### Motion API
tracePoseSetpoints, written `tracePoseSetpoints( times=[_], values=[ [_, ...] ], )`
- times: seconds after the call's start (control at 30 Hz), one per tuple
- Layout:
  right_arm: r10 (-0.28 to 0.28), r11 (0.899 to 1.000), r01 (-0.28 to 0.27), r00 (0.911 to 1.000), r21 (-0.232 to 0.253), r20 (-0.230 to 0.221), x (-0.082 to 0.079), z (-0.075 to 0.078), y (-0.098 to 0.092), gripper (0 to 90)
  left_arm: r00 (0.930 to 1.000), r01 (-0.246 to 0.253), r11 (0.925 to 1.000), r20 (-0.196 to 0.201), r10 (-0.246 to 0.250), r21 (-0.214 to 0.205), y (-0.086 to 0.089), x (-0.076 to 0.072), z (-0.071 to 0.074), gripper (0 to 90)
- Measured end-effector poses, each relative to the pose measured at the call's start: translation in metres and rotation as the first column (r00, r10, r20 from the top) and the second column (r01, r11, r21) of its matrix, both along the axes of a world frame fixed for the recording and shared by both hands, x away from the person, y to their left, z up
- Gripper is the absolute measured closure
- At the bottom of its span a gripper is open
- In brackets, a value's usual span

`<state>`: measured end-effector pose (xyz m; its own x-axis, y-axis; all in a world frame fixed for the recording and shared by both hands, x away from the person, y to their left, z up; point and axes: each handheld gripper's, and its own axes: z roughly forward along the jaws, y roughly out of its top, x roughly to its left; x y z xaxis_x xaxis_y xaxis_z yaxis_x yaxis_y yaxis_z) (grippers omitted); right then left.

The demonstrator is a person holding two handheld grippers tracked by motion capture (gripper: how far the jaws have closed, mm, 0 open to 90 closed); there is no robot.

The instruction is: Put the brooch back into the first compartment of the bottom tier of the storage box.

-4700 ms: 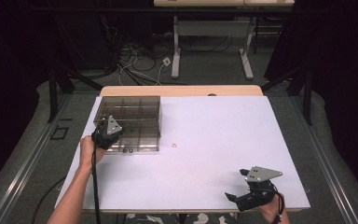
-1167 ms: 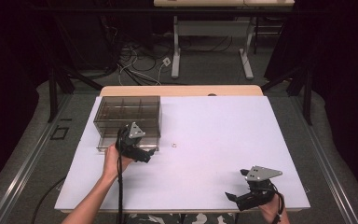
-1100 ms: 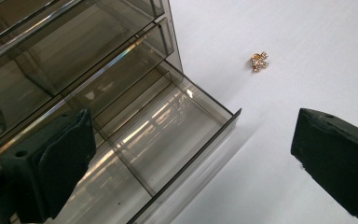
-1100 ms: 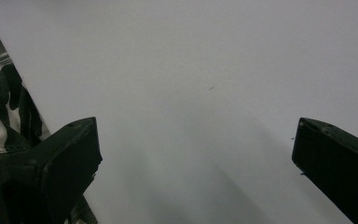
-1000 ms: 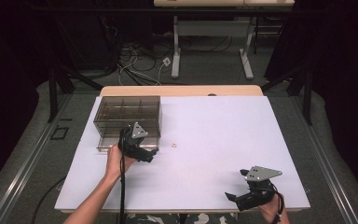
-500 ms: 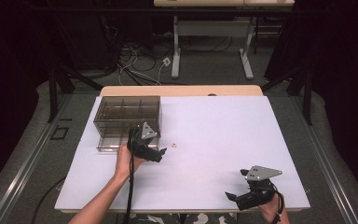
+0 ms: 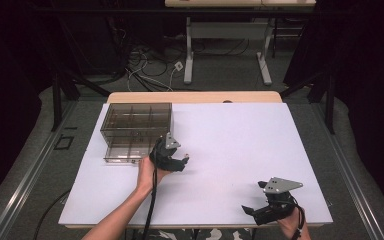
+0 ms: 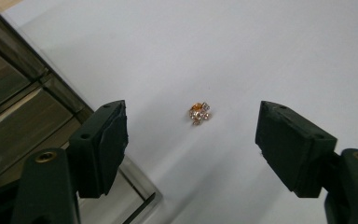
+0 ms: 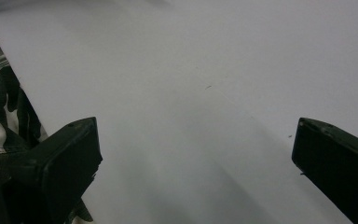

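White sheeting covers the counter (image 7: 240, 150); a smoked-plastic drawer organiser (image 7: 136, 131) sits at its far left. Left gripper (image 8: 191, 135) is spread wide, jaws flanking a small gold trinket (image 8: 199, 112) lying on the sheet, not touching it. Item appears to be a jewelled charm or earring; detail is too fine to confirm. Right gripper (image 7: 258, 212) rests near the front edge, jaws apart, holding nothing. Recommended: lower until pads meet the sheet, centre the item, close slowly.
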<state>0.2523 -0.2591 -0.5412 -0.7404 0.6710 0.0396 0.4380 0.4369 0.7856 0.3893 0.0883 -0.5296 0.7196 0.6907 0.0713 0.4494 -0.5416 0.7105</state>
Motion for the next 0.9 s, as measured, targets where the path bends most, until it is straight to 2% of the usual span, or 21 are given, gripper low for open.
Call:
tracePoseSetpoints(
  times=[0.07,0.23,0.27,0.37,0.53,0.73,0.8,0.9],
  values=[
    [0.001,1.0,-0.001,1.0,0.0,0.001,0.0,0.0,0.0,0.4,0.9999,-0.009,1.0,0.006,0.009,0.0,-0.004,0.002,-0.003,31.0],
    [0.004,1.0,-0.004,1.0,-0.002,0.005,0.0,0.0,-0.001,0.4,0.9991,-0.037,0.9993,-0.022,0.037,0.0,-0.014,0.004,-0.01,38.5],
    [0.004,1.0,-0.004,1.0,-0.004,0.005,0.0,0.0,-0.001,0.4,0.9989,-0.045,0.999,-0.011,0.045,0.0,-0.016,0.005,-0.011,40.1],
    [0.005,1.0,-0.005,1.0,-0.003,0.005,0.0,0.0,-0.001,0.4,0.9971,-0.076,0.997,-0.006,0.076,-0.014,-0.02,0.008,-0.013,44.5],
    [0.0,1.0,0.0,1.0,0.0,0.004,-0.001,0.001,0.0,0.4,0.9938,-0.109,0.9939,-0.024,0.108,-0.018,-0.025,0.013,-0.02,54.4],
    [0.008,1.0,-0.008,0.9999,0.001,0.006,0.0,0.001,-0.001,0.4,0.9931,-0.113,0.9935,-0.036,0.112,-0.019,-0.03,0.016,-0.025,63.0],
    [0.006,1.0,-0.006,1.0,-0.006,-0.003,-0.001,0.002,-0.001,0.4,0.9923,-0.121,0.9921,-0.033,0.12,-0.035,-0.029,0.017,-0.027,64.9],
    [0.005,1.0,-0.005,1.0,-0.002,0.003,-0.002,0.002,-0.001,0.4,0.9916,-0.118,0.9926,-0.055,0.117,-0.028,-0.028,0.017,-0.028,66.9]
  ],
)
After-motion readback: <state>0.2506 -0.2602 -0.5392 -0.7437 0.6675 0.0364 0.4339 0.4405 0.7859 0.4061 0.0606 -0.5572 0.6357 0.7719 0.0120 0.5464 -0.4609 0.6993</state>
